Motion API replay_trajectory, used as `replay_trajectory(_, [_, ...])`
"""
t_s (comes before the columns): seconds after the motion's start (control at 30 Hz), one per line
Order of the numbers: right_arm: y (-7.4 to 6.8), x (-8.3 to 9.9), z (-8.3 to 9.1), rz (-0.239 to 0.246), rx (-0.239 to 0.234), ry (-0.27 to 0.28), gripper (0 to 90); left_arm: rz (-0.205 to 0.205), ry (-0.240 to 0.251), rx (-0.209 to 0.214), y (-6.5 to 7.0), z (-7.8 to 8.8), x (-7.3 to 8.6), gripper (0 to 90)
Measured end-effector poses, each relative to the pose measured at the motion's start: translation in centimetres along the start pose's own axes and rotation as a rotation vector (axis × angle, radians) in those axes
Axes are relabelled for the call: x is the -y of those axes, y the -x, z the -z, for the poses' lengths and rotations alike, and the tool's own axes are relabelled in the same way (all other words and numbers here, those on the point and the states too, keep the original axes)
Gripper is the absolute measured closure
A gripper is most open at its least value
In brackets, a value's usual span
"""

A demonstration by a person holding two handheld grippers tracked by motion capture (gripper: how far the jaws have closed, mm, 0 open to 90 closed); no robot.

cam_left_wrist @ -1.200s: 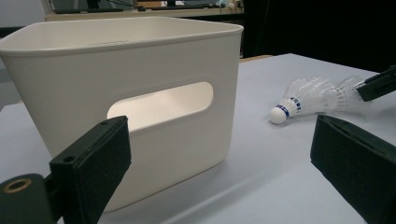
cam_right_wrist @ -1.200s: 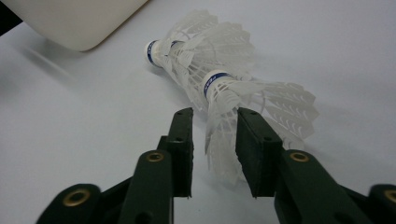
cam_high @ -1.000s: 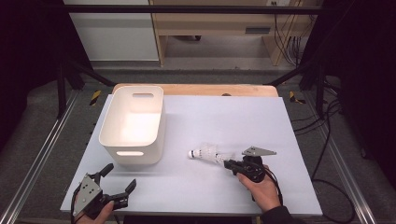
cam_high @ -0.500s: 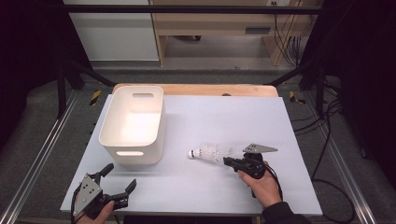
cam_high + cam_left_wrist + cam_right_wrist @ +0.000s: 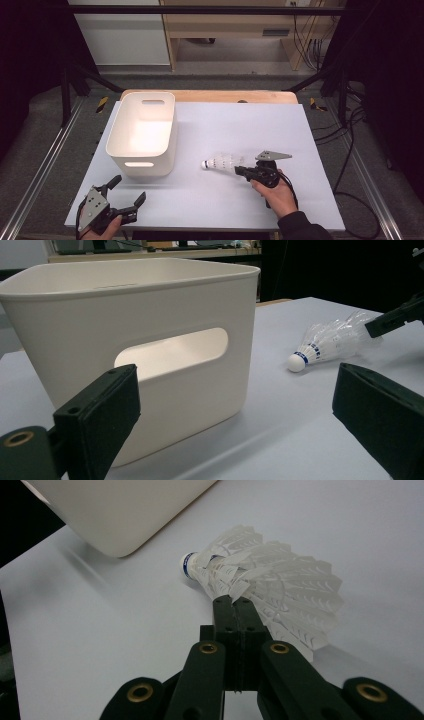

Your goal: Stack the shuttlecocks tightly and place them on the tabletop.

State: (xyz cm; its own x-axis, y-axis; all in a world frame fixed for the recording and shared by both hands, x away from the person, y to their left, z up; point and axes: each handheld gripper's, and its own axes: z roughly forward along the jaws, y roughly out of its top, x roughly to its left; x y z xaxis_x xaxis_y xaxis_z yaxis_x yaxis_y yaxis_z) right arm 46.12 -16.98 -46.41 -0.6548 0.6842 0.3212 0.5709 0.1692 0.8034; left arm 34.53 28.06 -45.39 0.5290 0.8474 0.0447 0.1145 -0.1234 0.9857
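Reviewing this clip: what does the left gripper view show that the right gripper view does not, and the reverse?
Left gripper view: the left gripper with its jaws wide apart and nothing between them, plus the bin's handle cutout and rim.

Right gripper view: the right gripper with its jaws closed together on the feather skirt, seen close up, and the blue band around the cork.

Both: the white shuttlecock lying on its side on the table, the white bin beside it, and the right gripper at the feather end.
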Motion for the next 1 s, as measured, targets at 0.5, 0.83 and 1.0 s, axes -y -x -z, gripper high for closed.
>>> replay_trajectory(0.5, [0.2,-0.4,-0.9,0.016,-0.02,-0.011,90.0,-0.001,-0.001,0.0,0.0,0.0,0.0,5.1])
replay_trajectory(0.83, [0.5,-0.5,-1.2,0.03,-0.033,-0.012,90.0,-0.005,-0.002,0.003,0.0,-0.1,0.0,5.1])
replay_trajectory(1.0, [0.7,-0.4,-1.3,0.031,-0.035,-0.02,90.0,-0.004,-0.002,0.002,0.1,-0.1,0.0,5.1])
